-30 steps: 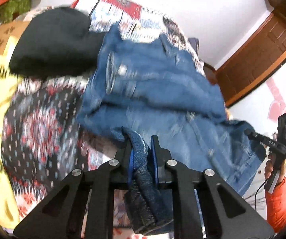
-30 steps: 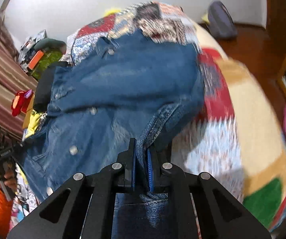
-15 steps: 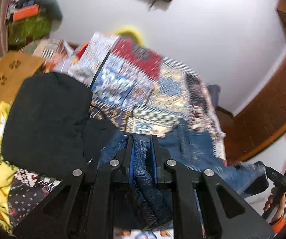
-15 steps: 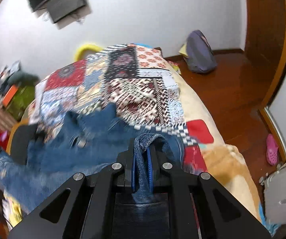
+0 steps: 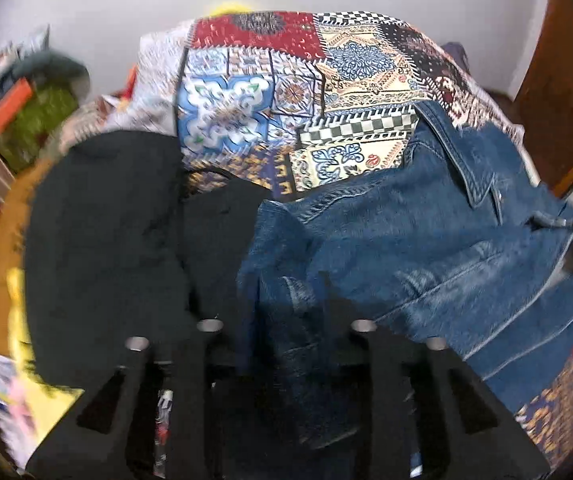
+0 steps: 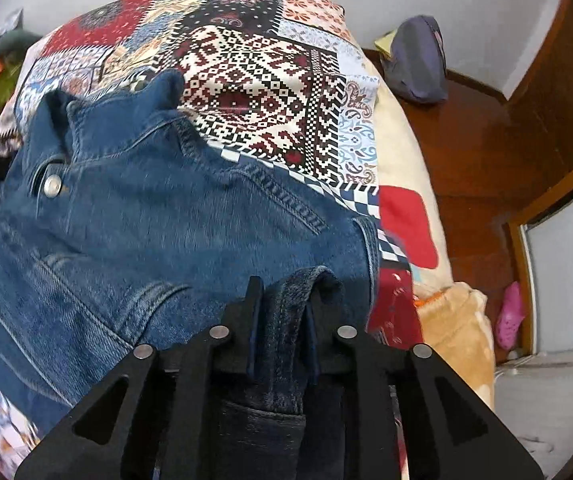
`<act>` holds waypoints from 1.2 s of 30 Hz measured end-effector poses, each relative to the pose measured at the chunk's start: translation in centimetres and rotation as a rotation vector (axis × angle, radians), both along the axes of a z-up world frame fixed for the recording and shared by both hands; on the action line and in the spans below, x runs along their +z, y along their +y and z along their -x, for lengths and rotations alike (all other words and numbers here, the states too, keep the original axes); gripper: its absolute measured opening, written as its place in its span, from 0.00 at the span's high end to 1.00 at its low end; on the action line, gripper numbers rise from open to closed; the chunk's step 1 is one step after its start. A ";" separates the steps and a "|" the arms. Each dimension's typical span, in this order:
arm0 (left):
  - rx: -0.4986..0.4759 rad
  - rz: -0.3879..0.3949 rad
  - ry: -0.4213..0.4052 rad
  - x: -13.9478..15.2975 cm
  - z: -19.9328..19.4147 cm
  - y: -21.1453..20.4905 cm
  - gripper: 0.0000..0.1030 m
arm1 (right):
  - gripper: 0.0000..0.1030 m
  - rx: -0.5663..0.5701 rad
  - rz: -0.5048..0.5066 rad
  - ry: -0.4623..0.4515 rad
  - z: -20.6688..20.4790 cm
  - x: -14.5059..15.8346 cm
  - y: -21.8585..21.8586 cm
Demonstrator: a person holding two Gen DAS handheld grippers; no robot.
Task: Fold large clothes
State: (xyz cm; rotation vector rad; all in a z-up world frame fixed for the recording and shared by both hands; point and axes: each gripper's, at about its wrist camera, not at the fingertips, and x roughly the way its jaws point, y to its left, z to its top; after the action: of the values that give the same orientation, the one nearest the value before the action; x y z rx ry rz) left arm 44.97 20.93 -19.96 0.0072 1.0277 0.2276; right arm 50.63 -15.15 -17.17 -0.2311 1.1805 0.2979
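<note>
Two grippers | left gripper (image 5: 286, 316): jaws parted, denim fold between them, contact unclear from blur | right gripper (image 6: 282, 300): clamped on denim fold | blue denim jacket (image 6: 158, 216): spread on patchwork quilt (image 6: 262, 76), beside black garment (image 5: 102, 240)

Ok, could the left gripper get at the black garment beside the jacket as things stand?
Probably not yet. The black garment lies uncovered just left of the left gripper, but denim jacket fabric fills its jaws, so it would likely have to let go first.
</note>
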 end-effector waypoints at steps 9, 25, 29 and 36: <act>-0.012 0.039 -0.146 6.6 5.3 0.0 0.46 | 0.60 0.017 -0.070 -0.131 5.9 8.0 -2.5; -0.173 0.091 0.072 -1.2 6.1 -8.4 0.46 | 0.52 0.176 -0.110 -0.004 12.1 2.0 3.5; -0.161 0.049 0.069 -3.1 4.1 -8.5 0.33 | 0.50 0.168 -0.122 0.029 10.9 0.1 4.6; -0.021 -0.043 0.076 -1.4 -5.1 -3.4 0.31 | 0.49 0.150 -0.072 -0.036 3.2 2.1 7.7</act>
State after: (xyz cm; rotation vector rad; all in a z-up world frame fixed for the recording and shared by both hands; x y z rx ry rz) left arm 50.03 17.52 -21.36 0.0659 1.0974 0.2311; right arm 47.45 -7.48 -15.11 -0.2617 1.1165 0.4648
